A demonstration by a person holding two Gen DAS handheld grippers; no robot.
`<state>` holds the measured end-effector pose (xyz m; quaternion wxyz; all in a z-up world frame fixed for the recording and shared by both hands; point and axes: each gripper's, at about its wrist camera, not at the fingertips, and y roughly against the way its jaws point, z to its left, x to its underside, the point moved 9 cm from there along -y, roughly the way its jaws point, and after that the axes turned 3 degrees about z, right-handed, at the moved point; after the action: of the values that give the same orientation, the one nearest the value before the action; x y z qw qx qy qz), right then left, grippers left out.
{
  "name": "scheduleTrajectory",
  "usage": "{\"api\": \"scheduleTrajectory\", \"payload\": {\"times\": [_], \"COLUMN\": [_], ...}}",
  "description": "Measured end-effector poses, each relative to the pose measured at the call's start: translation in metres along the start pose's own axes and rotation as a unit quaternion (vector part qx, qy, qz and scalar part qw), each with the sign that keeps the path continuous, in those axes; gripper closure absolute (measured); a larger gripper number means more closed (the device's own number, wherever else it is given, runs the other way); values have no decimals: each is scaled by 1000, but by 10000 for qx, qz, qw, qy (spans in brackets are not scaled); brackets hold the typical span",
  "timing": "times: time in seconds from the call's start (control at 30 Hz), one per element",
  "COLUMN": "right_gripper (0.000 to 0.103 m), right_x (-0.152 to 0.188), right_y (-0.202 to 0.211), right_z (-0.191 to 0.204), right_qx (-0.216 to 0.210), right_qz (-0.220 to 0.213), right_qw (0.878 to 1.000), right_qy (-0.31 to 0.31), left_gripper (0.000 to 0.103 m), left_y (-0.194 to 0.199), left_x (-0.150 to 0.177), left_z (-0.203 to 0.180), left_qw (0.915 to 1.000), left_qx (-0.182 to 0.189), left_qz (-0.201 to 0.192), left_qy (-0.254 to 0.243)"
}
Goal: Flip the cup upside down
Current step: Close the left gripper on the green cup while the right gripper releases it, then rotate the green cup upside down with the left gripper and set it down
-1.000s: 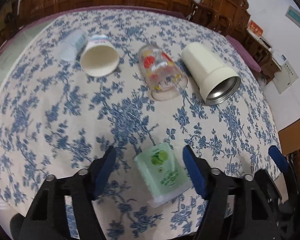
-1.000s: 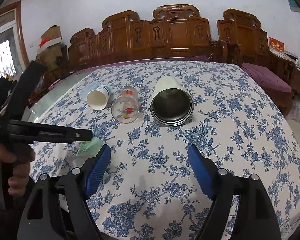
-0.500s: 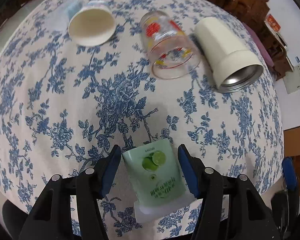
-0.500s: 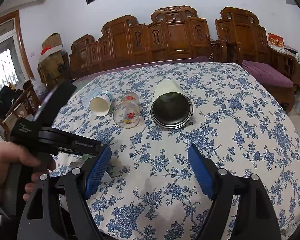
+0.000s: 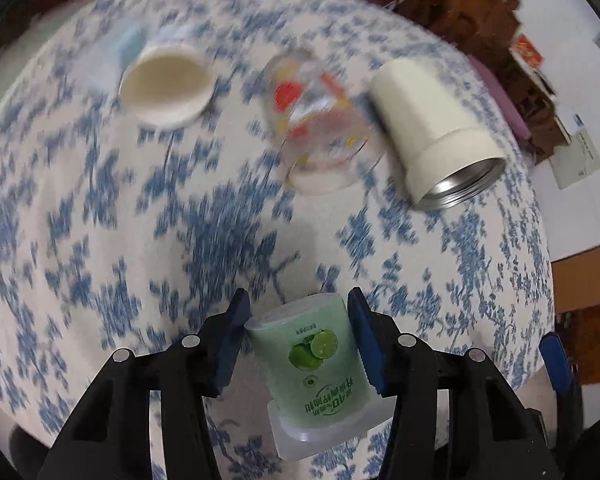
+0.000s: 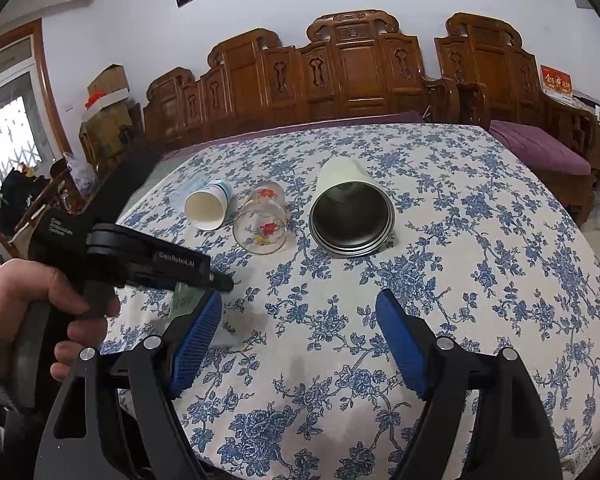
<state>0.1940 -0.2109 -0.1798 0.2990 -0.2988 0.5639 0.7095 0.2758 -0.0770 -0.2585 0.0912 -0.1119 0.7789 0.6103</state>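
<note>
A green plastic cup with a lime label (image 5: 320, 364) sits between the blue pads of my left gripper (image 5: 298, 340), which is shut on its sides near the table's front edge. Its clear wide rim points toward the camera. In the right wrist view the cup (image 6: 186, 300) is mostly hidden behind the left gripper's black body (image 6: 140, 260). My right gripper (image 6: 300, 344) is open and empty above the tablecloth, to the right of the left one.
Three cups lie on their sides further back on the floral tablecloth (image 6: 480, 280): a white paper cup (image 5: 168, 88), a clear glass with red flowers (image 5: 320, 128), and a cream metal tumbler (image 5: 436, 136). Carved wooden chairs (image 6: 352, 68) stand behind the table.
My left gripper has moved down around the green cup and closed its pads onto its sides. The right gripper has stayed nearly still.
</note>
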Motion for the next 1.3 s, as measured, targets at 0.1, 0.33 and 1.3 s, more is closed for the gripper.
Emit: {"api": "scheduleTrajectory", "payload": {"times": [0.1,0.33,1.3], "right_gripper": [22,22,22], "right_x": [1,2,4], "right_y": [-1,-3,-8], "right_z": [-1,-4,-10], "right_qx": [0,-31,61], "right_qz": [13,53,92], "right_qw": [10000,9999,9998], "right_qy": [-26,-117,-186], "left_gripper": [55,55,56], "left_y": [5,14,28], "left_x": [-10,-27,26], "left_z": [-6,-12,-11], "left_qw": [9984,9861,9661], "left_qx": [-227,-713,-1018], "left_qz": [-381,-1202,-1649], "left_qy": [-363,-904,-1705]}}
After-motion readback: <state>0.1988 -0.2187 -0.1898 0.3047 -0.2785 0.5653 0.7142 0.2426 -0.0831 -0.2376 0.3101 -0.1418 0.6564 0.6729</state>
